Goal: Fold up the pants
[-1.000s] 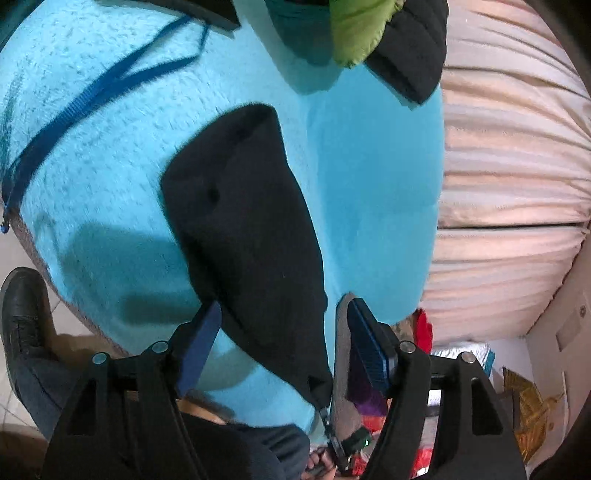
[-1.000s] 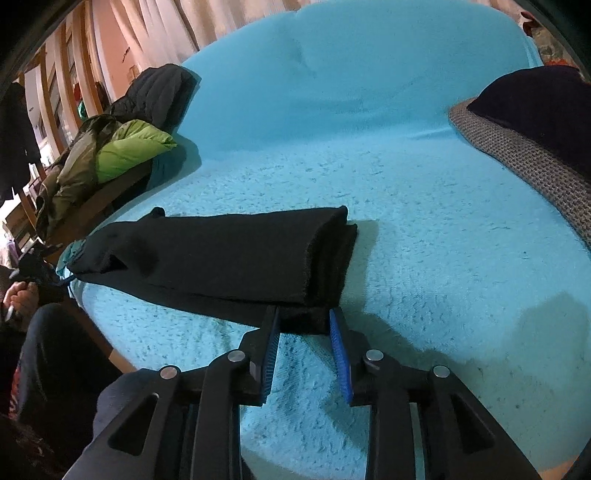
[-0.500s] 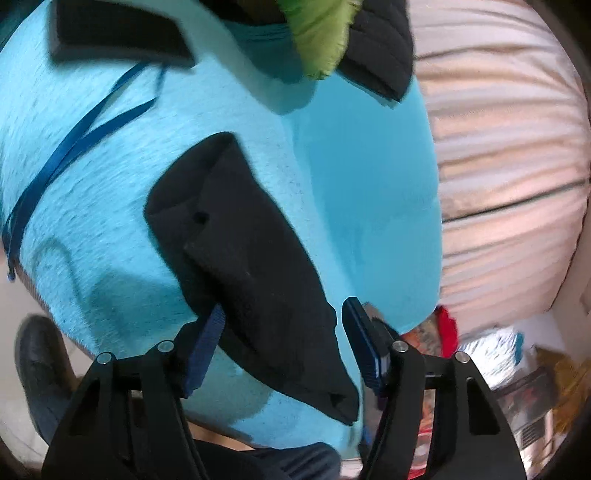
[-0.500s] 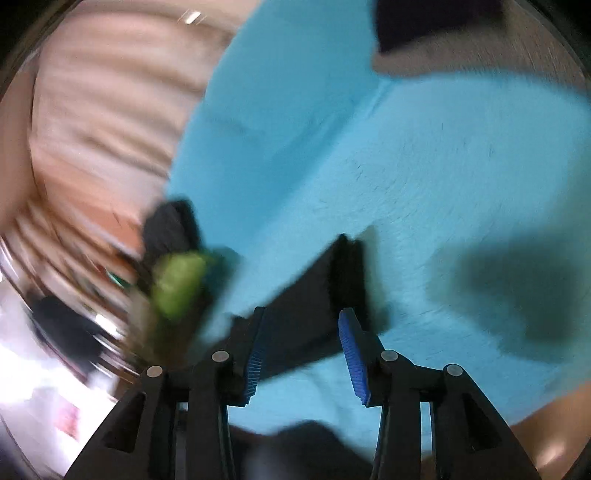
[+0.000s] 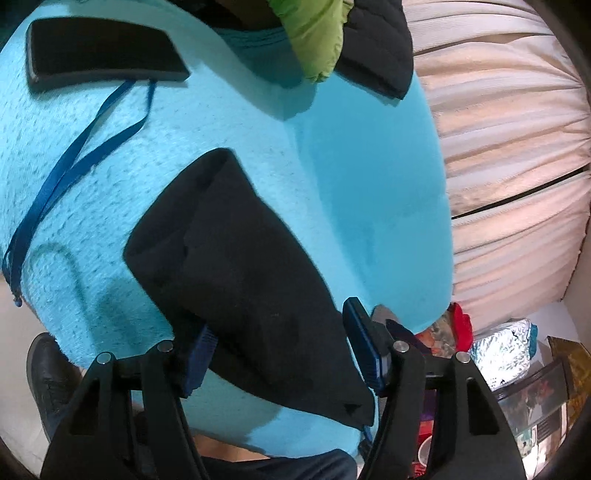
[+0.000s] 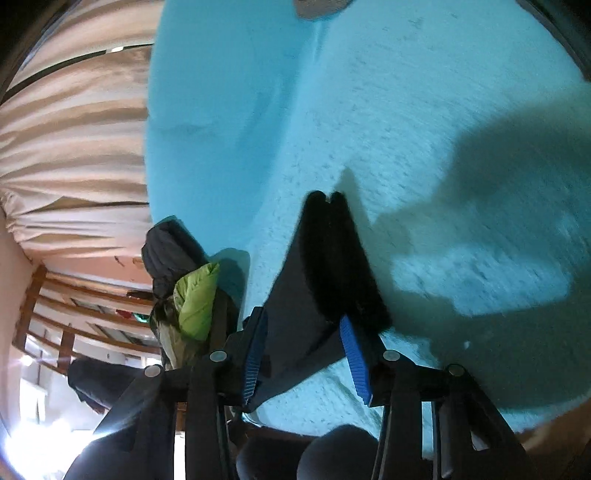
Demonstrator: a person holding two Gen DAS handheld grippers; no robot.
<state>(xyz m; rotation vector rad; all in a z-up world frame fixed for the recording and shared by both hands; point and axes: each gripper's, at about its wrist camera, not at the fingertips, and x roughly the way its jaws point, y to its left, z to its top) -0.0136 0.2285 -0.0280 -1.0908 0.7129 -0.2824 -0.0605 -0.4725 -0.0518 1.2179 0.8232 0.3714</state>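
Black folded pants [image 5: 236,258] lie on a turquoise fleece blanket [image 5: 369,166]. My left gripper [image 5: 279,317] is open and straddles the near, narrow end of the pants, its blue pads [image 5: 364,347] on either side of the cloth. In the right wrist view the pants [image 6: 325,251] run away from me, seen edge-on at their other end. My right gripper [image 6: 303,314] is rolled onto its side and stands open, with that end between its blue pads [image 6: 354,358]. I see no pad squeezing the fabric.
A blue strap [image 5: 74,158] and a flat black pad [image 5: 99,51] lie on the blanket beyond the pants. A green and black jacket [image 5: 314,33] is heaped at the bed's edge, with pleated curtains [image 5: 498,147] behind. A person's shoe [image 5: 48,373] stands on the floor.
The right gripper has rolled onto its side, sunk toward the pants' end and widened its jaws around it. The left gripper has rolled slightly and now has more cloth between its fingers.
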